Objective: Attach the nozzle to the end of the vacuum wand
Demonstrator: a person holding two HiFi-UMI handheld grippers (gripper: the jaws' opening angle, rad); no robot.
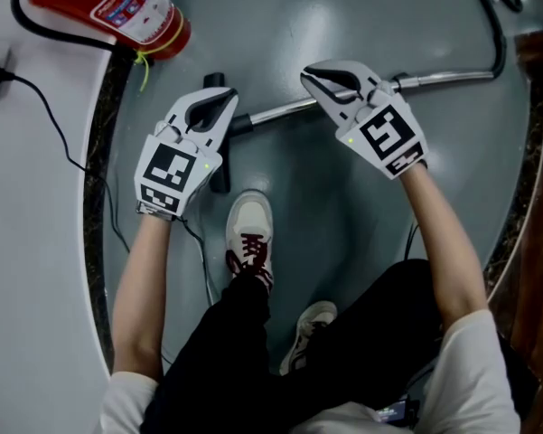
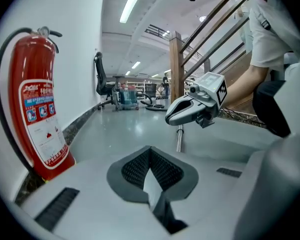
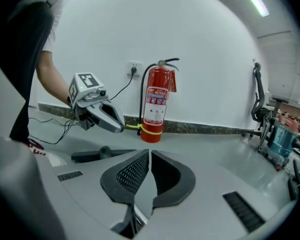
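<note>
I count two grippers: the left gripper [image 1: 219, 98] and the right gripper [image 1: 313, 79]. There is one red fire extinguisher [image 1: 108, 5], one metal vacuum wand [image 1: 443, 78] and one black nozzle [image 1: 220, 177]. Two shoes [image 1: 249, 233] are visible. There is also one wall socket [image 3: 135, 66] and one office chair [image 2: 101, 81].

The right tongs [image 1: 318, 80] cover the middle of the vacuum wand [image 1: 285, 108], so the part under them cannot be seen. The left tongs [image 1: 224, 102] hide much of the black nozzle [image 1: 220, 177]. It is hard to tell where the wand and nozzle meet. The top edge cuts off the red fire extinguisher [image 1: 108, 7] and the black hose [image 1: 499, 34]. The print on its label [image 1: 117, 5] is too small to read.
</note>
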